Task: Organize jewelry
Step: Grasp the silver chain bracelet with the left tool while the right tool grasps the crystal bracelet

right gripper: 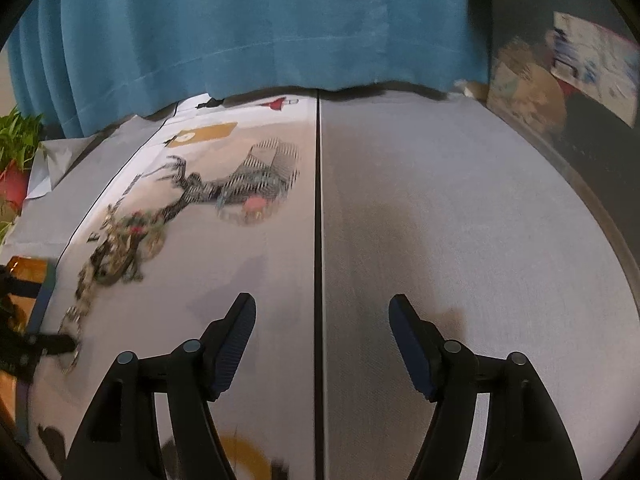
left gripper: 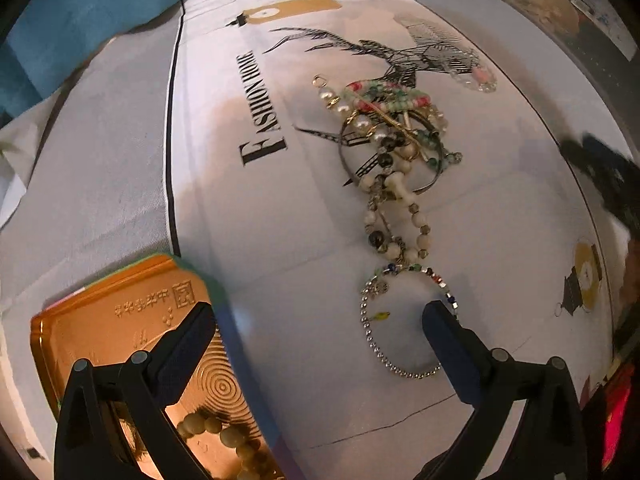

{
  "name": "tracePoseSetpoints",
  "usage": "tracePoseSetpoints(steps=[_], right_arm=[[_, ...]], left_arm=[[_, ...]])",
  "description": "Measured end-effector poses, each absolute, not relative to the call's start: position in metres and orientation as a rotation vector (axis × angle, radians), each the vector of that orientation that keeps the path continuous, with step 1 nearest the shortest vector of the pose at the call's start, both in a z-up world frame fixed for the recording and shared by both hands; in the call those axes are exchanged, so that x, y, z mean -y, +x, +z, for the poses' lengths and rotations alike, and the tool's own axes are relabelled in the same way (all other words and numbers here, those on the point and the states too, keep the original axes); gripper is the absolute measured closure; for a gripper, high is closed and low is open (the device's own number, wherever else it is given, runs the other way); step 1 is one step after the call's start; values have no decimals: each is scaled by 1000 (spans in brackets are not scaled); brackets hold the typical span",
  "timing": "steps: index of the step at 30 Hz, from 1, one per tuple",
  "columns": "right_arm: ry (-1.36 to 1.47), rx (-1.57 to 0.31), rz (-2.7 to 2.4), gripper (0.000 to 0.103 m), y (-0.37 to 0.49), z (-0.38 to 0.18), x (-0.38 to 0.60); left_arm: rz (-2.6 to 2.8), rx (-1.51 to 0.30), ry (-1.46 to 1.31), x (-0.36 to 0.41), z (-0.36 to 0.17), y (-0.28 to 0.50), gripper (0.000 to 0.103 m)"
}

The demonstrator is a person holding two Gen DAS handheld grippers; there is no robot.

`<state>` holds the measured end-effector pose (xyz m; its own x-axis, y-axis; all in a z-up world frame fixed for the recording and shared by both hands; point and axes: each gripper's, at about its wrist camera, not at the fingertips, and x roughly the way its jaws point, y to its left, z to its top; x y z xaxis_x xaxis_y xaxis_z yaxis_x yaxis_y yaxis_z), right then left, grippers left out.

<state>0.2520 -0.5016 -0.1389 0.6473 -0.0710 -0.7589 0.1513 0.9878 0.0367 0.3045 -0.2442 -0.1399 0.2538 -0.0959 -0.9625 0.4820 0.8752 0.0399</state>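
A tangled pile of bead and pearl jewelry point(left gripper: 392, 136) lies on the printed white cloth point(left gripper: 256, 240). Nearer to me on the cloth is a rhinestone bracelet point(left gripper: 370, 344) forming a ring. My left gripper point(left gripper: 316, 316) is open above it; its right fingertip point(left gripper: 436, 316) sits over the inside of the ring and its left one over the rim of a gold tin point(left gripper: 104, 332). A cream bead bracelet point(left gripper: 228, 436) lies in the tin. My right gripper point(right gripper: 322, 312) hangs open over the cloth with nothing between its fingers. In its view the pile point(right gripper: 120, 240) is blurred at the left.
A blue curtain point(right gripper: 260, 20) hangs behind the table. A potted plant point(right gripper: 16, 160) stands at the far left. Cardboard and printed paper point(right gripper: 532, 88) lie beyond the table's right edge. A dark seam line point(right gripper: 318, 240) runs down the cloth, with plain grey cloth to its right.
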Motion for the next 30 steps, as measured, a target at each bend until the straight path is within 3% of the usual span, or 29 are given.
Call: tracePoseSetpoints(steps=[10, 15, 19, 21, 22, 23, 25, 30], right_arm=[[195, -870, -22, 33, 336, -147, 506], [94, -905, -16, 25, 365, -154, 481], [105, -907, -55, 25, 379, -155, 486], [20, -926, -79, 29, 385, -157, 480], [8, -919, -52, 46, 383, -155, 476], [-1, -919, -34, 73, 379, -152, 472], [-66, -930, -21, 95, 369, -150, 461], [-34, -931, -10, 95, 341, -149, 457]], left_arm=[[-413, -1287, 338, 239, -146, 318, 0], [-420, -1280, 338, 246, -144, 311, 6], [-432, -1272, 348, 246, -138, 306, 14], [-442, -1259, 350, 246, -134, 307, 29], [-442, -1250, 350, 246, -131, 306, 47], [-445, -1241, 352, 244, -130, 303, 71], [-469, -1247, 341, 242, -128, 304, 96], [-473, -1226, 358, 241, -125, 296, 93]])
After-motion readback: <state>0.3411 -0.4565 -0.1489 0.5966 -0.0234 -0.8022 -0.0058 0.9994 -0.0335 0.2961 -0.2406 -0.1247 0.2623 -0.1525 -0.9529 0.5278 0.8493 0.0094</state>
